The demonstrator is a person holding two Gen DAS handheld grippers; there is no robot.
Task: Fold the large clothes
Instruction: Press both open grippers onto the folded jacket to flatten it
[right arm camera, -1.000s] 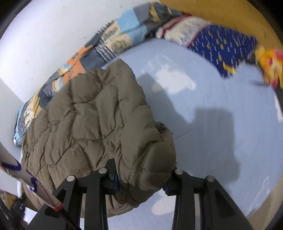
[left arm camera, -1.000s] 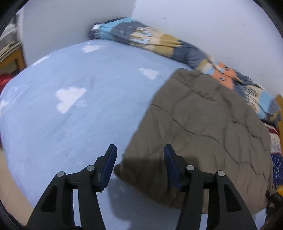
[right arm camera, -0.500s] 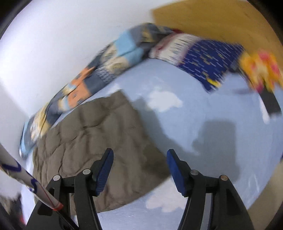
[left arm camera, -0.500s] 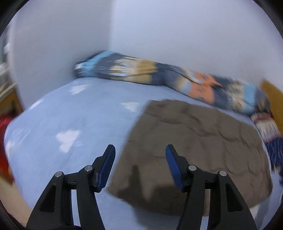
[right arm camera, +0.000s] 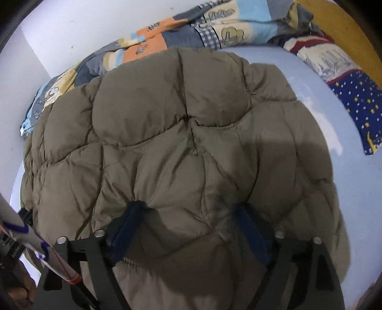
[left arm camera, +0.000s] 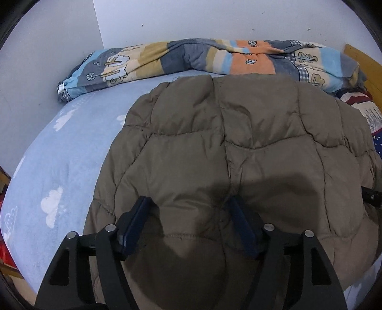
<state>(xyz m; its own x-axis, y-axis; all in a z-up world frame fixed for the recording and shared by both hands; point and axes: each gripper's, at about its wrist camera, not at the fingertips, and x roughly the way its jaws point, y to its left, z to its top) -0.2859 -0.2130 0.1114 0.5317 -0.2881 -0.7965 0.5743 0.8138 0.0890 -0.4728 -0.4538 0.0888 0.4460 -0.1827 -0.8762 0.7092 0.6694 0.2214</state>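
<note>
On the bed (left arm camera: 55, 152), under a pale blue sheet printed with white clouds:

Item 1. Olive-brown quilted jacket (left arm camera: 238, 152), puffy, stitched in large panels. Lies spread flat across the middle of the bed, its far edge reaching the rolled blanket by the wall, its near edge below both cameras. Fills most of each wrist view.

Item 2. Left hand-held gripper (left arm camera: 191, 221). Black frame, dark blue pads. Points steeply down over the near part of the jacket. Jaws stand apart and have just been opening; jacket fabric bulges up between the pads, but whether the pads touch it cannot be told. Its shadow falls on the fabric ahead.

Item 3. Right hand-held gripper (right arm camera: 191, 229). Same build. Also aimed down at the near part of the jacket. Jaws wide apart, having just been opening; a swell of fabric sits between the blue pads, which look pressed down into the padding at the tips, not pinching it.

Item 4. Patchwork blanket (left arm camera: 191, 59), blue, orange, beige and grey with tree prints, rolled along the white wall (left arm camera: 214, 21) at the far side.

Item 5. Navy cloth with yellow stars (right arm camera: 358, 105), on the sheet to the right of the jacket, apart from it.

Item 6. Wooden headboard (right arm camera: 346, 31), far right.
</note>
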